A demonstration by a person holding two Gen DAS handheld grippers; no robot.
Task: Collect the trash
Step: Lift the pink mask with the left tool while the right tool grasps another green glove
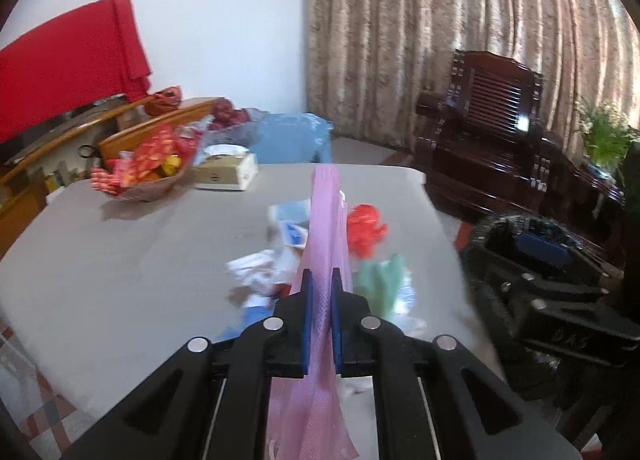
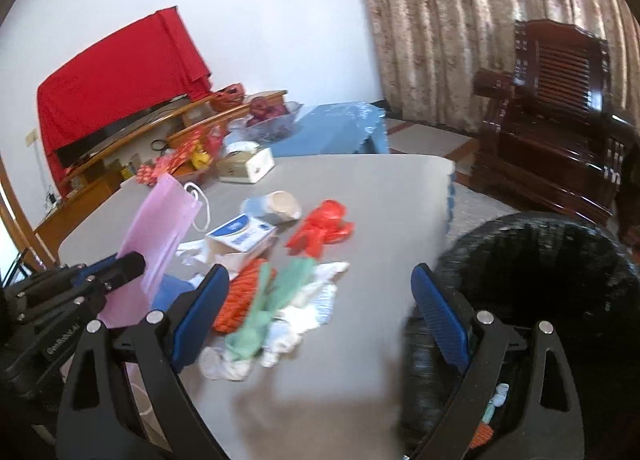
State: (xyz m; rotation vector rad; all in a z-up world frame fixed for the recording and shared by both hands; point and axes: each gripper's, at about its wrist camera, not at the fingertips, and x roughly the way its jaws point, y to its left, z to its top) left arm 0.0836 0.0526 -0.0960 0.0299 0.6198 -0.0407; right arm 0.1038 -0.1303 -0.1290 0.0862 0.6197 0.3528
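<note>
My left gripper [image 1: 320, 280] is shut on a pink bag [image 1: 324, 220] and holds it upright above the grey table [image 1: 120, 260]; it also shows in the right wrist view [image 2: 160, 232], held by the left gripper [image 2: 132, 262]. My right gripper [image 2: 320, 280] is open and empty above a heap of trash: a green wrapper [image 2: 272, 300], white tissues [image 2: 312, 308], an orange net [image 2: 240, 296], a red plastic bag [image 2: 324, 226], a blue and white box [image 2: 240, 238] and a paper cup [image 2: 276, 206]. A black trash bin [image 2: 540, 280] stands at the table's right edge.
A bowl of red-wrapped snacks [image 1: 140, 172] and a tissue box [image 1: 226, 170] sit at the table's far side. A blue stool [image 1: 296, 136], a fruit bowl [image 2: 272, 116], a dark wooden armchair [image 1: 500, 132], a curtain and a red-covered cabinet stand beyond.
</note>
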